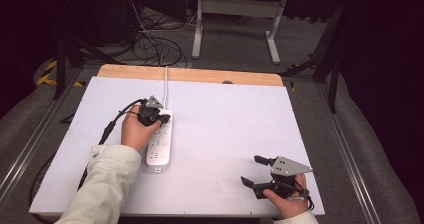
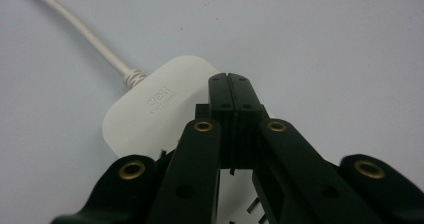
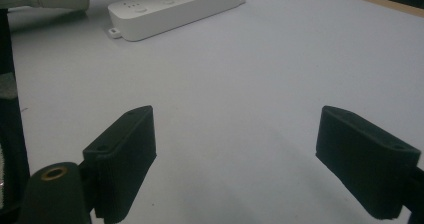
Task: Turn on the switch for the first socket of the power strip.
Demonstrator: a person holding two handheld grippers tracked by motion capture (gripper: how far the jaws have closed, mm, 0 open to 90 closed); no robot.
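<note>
A white power strip point(image 1: 161, 141) lies lengthwise left of the board's middle, its white cord point(image 1: 165, 84) running to the far edge. My left gripper point(image 1: 163, 118) hovers over the strip's far end. In the left gripper view the jaws point(image 2: 231, 79) are pressed together above the strip's rounded end point(image 2: 150, 109), beside the cord point(image 2: 75, 29); nothing shows between them. My right gripper point(image 1: 250, 169) rests near the front right, jaws spread wide and pointing left. In the right gripper view the gripper point(image 3: 235, 149) holds nothing and the strip point(image 3: 170, 6) lies far off.
The white board point(image 1: 225, 129) lies on a wooden table whose edge point(image 1: 190, 74) shows at the back. A pale sleeve point(image 1: 105, 179) reaches in from the bottom left. Black cables point(image 1: 107, 129) trail off the left gripper. A desk frame point(image 1: 235, 19) stands beyond the table.
</note>
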